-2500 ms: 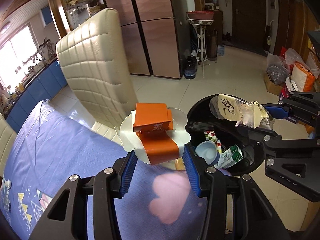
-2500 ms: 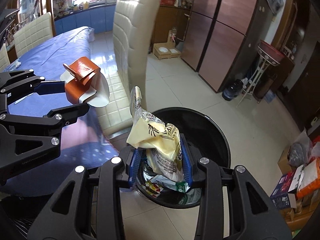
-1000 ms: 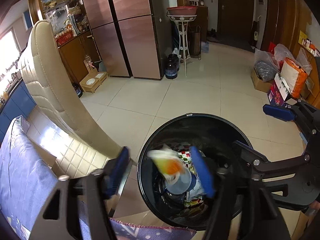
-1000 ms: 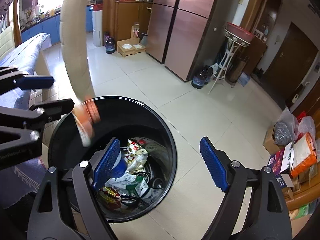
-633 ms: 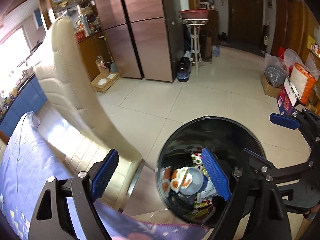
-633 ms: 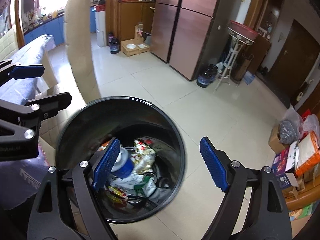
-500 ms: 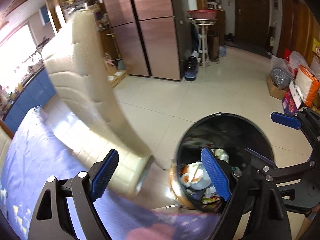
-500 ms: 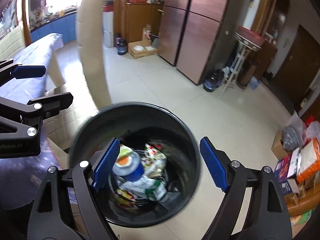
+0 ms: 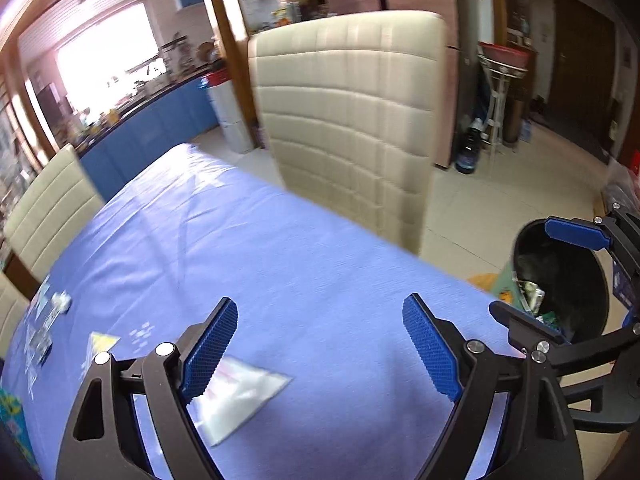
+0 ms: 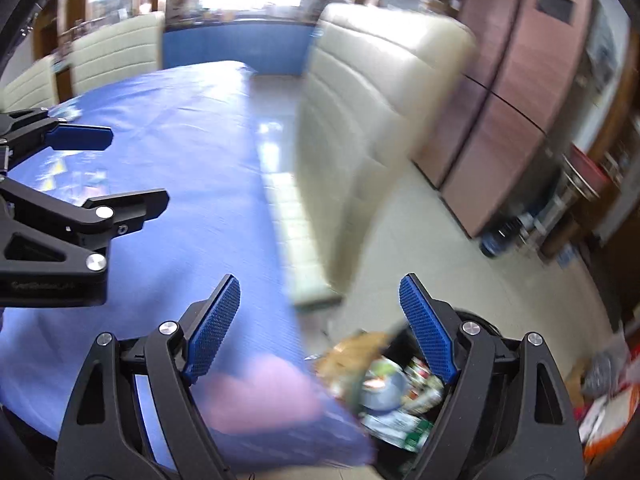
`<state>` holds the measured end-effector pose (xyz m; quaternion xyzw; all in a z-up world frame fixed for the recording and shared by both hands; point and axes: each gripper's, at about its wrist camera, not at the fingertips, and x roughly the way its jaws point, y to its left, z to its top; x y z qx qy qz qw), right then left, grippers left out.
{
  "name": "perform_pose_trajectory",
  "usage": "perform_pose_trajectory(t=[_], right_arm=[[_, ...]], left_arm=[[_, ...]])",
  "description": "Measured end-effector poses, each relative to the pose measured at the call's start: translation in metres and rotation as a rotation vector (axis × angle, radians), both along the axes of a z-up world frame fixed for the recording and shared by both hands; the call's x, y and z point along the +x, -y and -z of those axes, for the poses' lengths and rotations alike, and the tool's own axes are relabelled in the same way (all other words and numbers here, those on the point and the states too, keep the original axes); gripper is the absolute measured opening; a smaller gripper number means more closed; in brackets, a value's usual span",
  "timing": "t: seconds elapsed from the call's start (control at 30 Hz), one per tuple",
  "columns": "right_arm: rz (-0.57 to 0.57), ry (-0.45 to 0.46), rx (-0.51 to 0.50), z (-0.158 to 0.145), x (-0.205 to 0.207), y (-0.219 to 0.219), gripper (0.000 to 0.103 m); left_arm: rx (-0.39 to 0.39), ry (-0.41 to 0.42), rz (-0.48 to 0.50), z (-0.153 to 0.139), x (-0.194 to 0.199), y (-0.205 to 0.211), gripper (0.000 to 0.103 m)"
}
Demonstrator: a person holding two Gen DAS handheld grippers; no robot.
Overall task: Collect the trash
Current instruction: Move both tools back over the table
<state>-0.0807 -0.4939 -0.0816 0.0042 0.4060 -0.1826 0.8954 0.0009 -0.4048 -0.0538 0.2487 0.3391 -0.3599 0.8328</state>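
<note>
Currently both tongs are seen released, nothing gripped. The left gripper [image 9: 320, 354] is held over the blue tablecloth [image 9: 280, 248], jaws spread wide, empty gap between the blue pads. A clear plastic bag [image 9: 240, 396] is seen flat on the cloth, partly tucked under the near-side pad at the picture's left; no contact with the pads can be confirmed. A few small scraps [image 9: 100, 342] are scattered on the cloth further toward the picture's left edge; blurred, type cannot be told.

The right gripper [image 10: 320, 330] is likewise spread, nothing between its pads. It is positioned over the table edge, where the cloth ends and the black trash bin [image 10: 476, 320] begins. The bin is seen below and just beside the table corner, already loaded with trash [image 10: 392, 392]: wrappers, a carton, a round blue-white lid or cup. Heavy motion blur is present in the right wrist view.

From the left wrist view the bin [image 9: 584, 284] is visible at the picture's right, past the table corner, with the right gripper [image 9: 552, 276] in front of it. A cream quilted chair [image 9: 352, 128] is pushed up to the table's far side.
</note>
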Motion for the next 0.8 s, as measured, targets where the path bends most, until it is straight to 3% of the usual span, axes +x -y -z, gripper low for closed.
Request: perform_pose_trajectory(t=[0.43,0.8], right_arm=[[-0.294,-0.005,0.018,-0.01,0.133,-0.164,0.083],[-0.426,-0.044,0.006,0.0,0.264,-0.271,0.084]], left_arm=[[-0.043,-0.015,-0.32,-0.004,0.103,-0.191,0.083],[-0.061,-0.044,-0.593,0.017,0.204,-0.335,0.083]])
